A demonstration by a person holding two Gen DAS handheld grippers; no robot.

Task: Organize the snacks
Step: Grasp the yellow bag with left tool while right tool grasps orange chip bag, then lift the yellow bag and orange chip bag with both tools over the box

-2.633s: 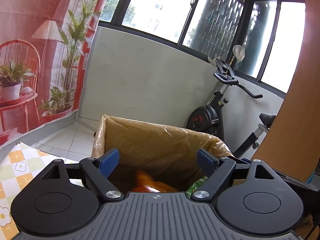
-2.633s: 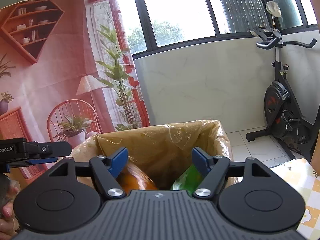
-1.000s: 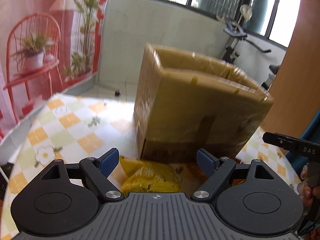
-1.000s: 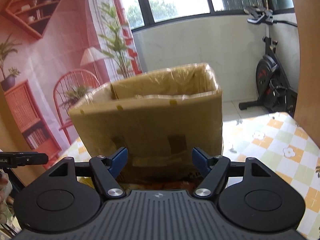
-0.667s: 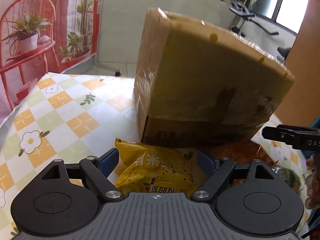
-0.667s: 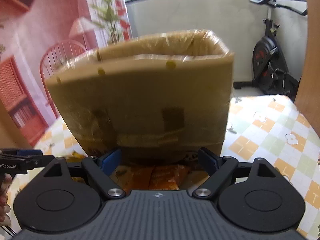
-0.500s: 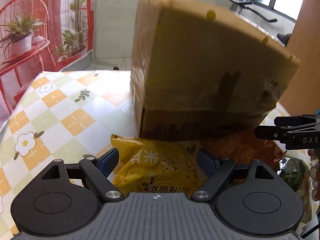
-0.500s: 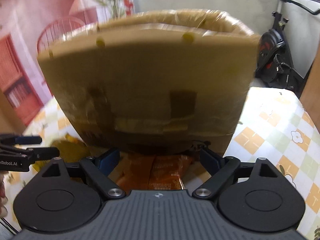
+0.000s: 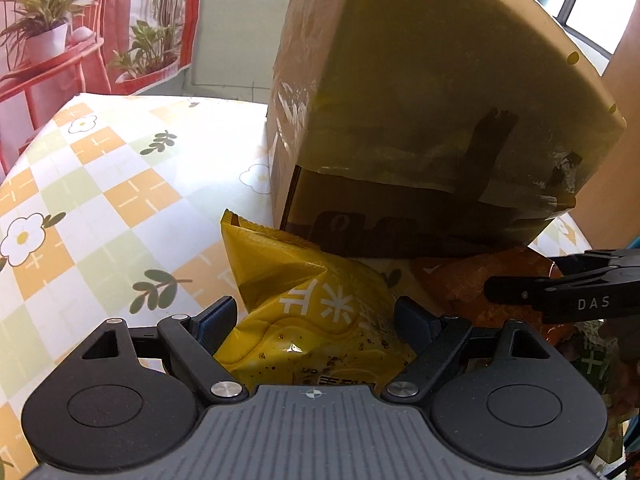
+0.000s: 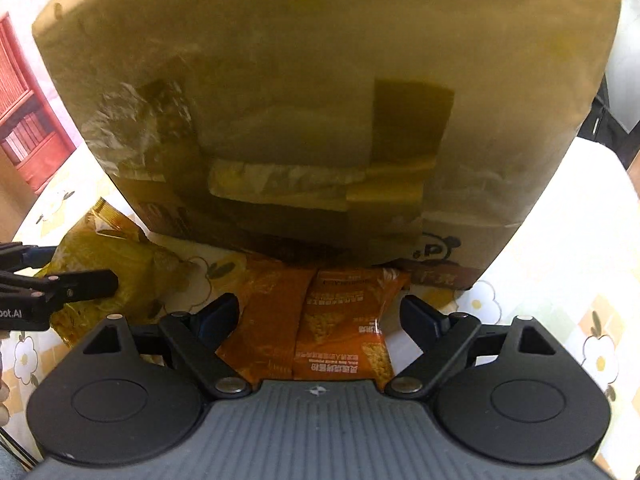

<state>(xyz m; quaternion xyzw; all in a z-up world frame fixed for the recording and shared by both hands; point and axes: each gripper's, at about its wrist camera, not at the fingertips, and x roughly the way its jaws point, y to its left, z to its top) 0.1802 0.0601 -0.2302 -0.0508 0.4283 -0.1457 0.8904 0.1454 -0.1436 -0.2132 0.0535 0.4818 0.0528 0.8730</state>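
Box (image 9: 420,92), cardboard wrapped in clear film and patched with tape, stands on a table (image 9: 100,184) covered with a checked cloth bearing flower prints. Snack packets lie on the cloth at the foot of the box's near face. Left gripper (image 9: 316,314) points steeply down with its jaws wide; a yellow packet (image 9: 312,312) lies between the blue pads (image 9: 216,316), which do not press on it. One corner of this packet reaches the box's bottom edge. Right gripper (image 10: 320,314) likewise stands wide over an orange packet (image 10: 344,320), printed with white text, whose far end meets the box's base; the pads are clear of it on both sides. In the right wrist view the yellow packet (image 10: 120,260) lies to the left of the orange one, with the left gripper's finger above it. In the left wrist view a green packet, probably another snack, shows dimly at the right edge behind the right gripper's finger (image 9: 560,284).
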